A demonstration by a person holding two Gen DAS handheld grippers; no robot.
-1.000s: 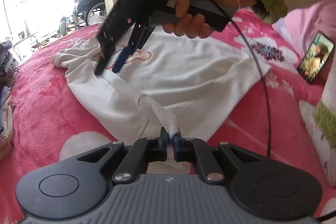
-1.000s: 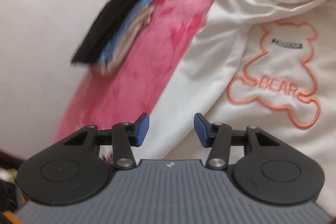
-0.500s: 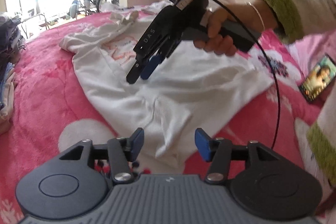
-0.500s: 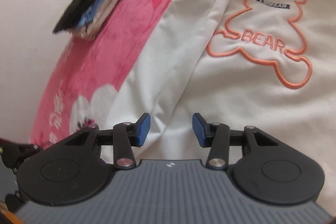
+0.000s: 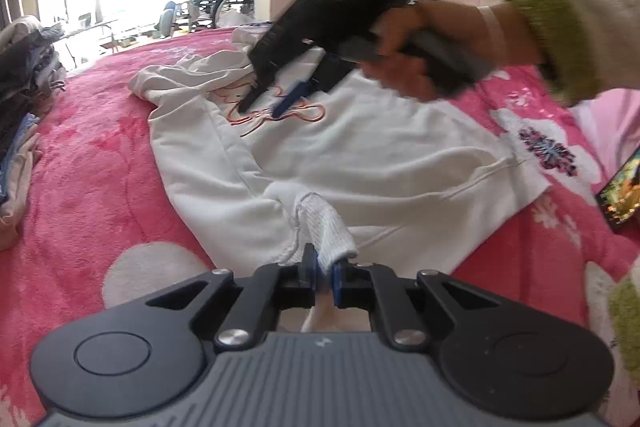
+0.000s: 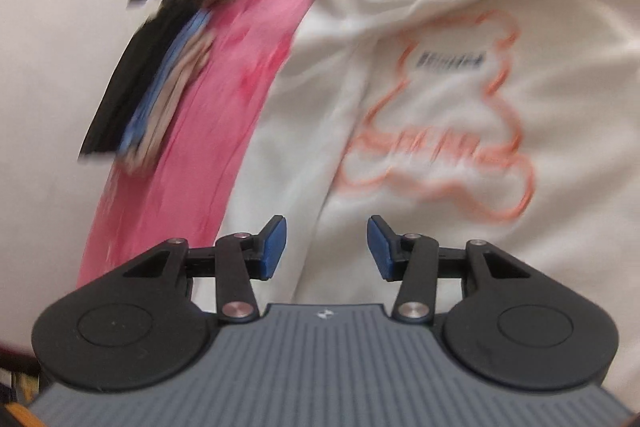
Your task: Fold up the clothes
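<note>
I keep the white sweatshirt (image 5: 360, 163) spread on the pink bed (image 5: 92, 155) so it can be folded. Nearest me on the sweatshirt, my left hand-held gripper (image 5: 320, 269) has just closed and is clamped on the ribbed cuff (image 5: 326, 227), ready to carry the sleeve. Over the sweatshirt's bear print (image 6: 444, 131), my right hand-held gripper (image 6: 326, 247) hangs with jaws apart, holding nothing.
</note>
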